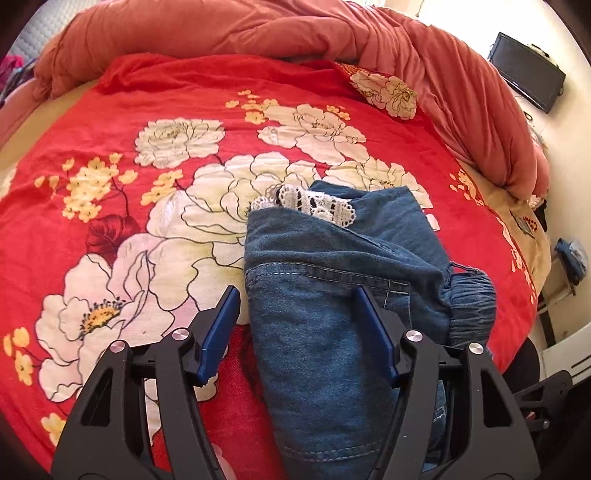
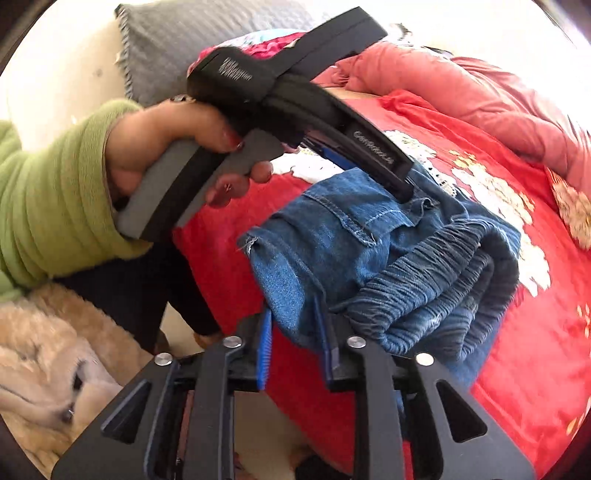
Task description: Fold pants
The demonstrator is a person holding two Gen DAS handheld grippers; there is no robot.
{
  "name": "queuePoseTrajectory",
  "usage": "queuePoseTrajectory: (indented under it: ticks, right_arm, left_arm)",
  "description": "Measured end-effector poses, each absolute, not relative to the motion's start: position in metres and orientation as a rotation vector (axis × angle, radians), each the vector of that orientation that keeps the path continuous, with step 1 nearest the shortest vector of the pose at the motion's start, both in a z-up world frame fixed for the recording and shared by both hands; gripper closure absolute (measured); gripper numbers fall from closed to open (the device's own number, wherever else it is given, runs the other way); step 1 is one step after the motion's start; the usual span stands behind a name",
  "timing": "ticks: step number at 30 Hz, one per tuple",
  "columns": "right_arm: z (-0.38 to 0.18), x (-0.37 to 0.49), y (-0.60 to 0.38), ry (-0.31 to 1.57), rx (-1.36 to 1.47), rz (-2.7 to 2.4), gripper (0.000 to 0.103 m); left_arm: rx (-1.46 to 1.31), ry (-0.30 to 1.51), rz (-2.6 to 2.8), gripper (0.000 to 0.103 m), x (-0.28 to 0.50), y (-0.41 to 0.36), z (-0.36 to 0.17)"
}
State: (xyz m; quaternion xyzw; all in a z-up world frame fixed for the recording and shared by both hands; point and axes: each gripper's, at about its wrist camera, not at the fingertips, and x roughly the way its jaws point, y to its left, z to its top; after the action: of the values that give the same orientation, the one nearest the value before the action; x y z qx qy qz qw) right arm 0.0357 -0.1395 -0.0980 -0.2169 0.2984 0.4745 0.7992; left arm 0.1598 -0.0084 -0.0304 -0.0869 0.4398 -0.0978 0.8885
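Note:
Blue denim pants [image 1: 332,295] with white lace trim [image 1: 314,203] lie bunched and partly folded on a red floral bedspread [image 1: 147,184]. My left gripper [image 1: 295,295] is open above the pants, its blue fingers [image 1: 225,321] spread either side of the near fold. In the right wrist view the pants [image 2: 369,251] show their elastic waistband [image 2: 424,295]. My right gripper [image 2: 295,325] is open, with a corner of the denim lying between its blue fingers [image 2: 265,347]. The left gripper [image 2: 295,122], held by a hand in a green sleeve, hovers over the pants.
A rolled salmon quilt [image 1: 332,33] lines the far and right side of the bed. A floral pillow [image 1: 388,92] lies at the back right. A dark screen [image 1: 528,74] is on the wall. A grey cushion [image 2: 203,40] and a tan plush toy [image 2: 48,369] are off the bed's edge.

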Motion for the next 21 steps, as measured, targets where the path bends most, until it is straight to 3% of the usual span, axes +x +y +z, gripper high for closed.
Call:
queuePoseTrajectory:
  ticks: [6, 18, 21]
  right_arm:
    - [-0.080, 0.028, -0.149, 0.631, -0.377, 1.014, 0.074]
    - [-0.054, 0.020, -0.180, 0.553, -0.214, 0.934, 0.052]
    - [-0.048, 0.027, -0.193, 0.540, -0.167, 0.885, 0.051]
  left_arm:
    - [-0.163, 0.897, -0.202, 0.046, 0.153, -0.013, -0.024]
    - [-0.145, 0.843, -0.206, 0.044, 0.137, -0.020, -0.006]
    - [-0.133, 0.823, -0.206, 0.042, 0.131, -0.021, 0.000]
